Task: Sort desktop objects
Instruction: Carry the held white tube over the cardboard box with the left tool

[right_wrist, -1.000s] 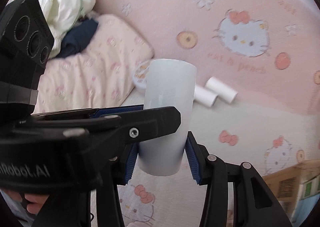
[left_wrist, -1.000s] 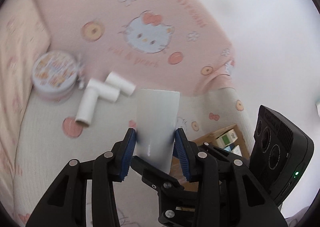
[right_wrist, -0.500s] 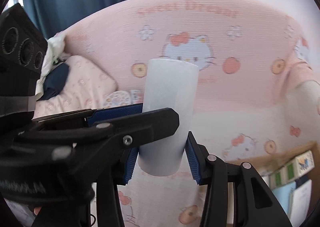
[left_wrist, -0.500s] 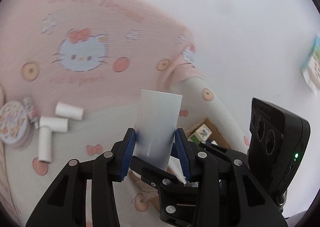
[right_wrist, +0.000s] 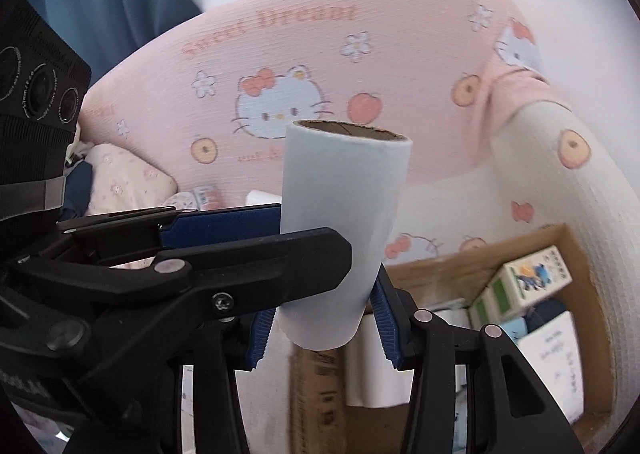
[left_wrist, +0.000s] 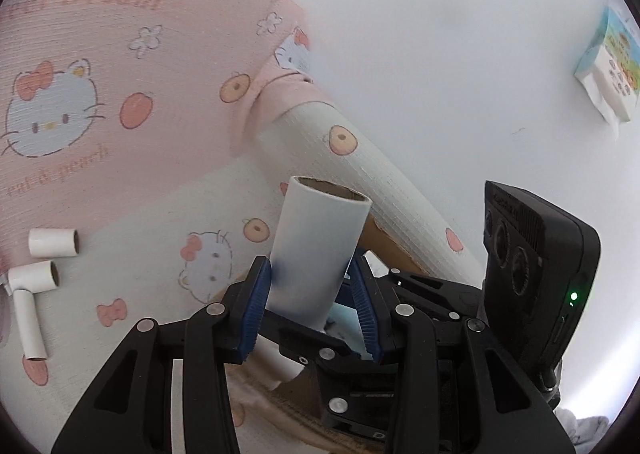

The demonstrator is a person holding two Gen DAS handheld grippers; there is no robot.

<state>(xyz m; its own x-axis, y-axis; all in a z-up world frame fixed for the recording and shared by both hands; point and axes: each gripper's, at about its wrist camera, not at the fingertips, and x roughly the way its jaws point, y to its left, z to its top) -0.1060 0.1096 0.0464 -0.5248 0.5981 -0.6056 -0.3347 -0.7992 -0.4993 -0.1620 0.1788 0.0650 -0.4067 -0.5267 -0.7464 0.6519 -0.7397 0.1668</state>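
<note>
Both tools are clamped on cardboard tubes wrapped in white paper. The left tool (left_wrist: 316,294) grips one white tube (left_wrist: 316,250) low on its body, tilted, brown open end up. The right tool (right_wrist: 320,318) grips a second white tube (right_wrist: 344,234) near its lower end, leaning slightly; the left tool's arm crosses in front of it in the right wrist view.

Position: both tubes are in the air above a patterned bed mat (left_wrist: 160,238), near an open cardboard box (right_wrist: 576,254) holding small cartons. Three more tubes (left_wrist: 40,266) lie on the mat, well apart from the held ones.

Risks, judged:
- Each grip sits at the bottom end, so a tube may pivot between the pads and drop outside the box.
- Thin card can crush if squeezed harder.
- The two tools are close together; they could knock each other or a tube on lowering.
- Box already crowded; a tube may bridge the cartons and roll out.
</note>
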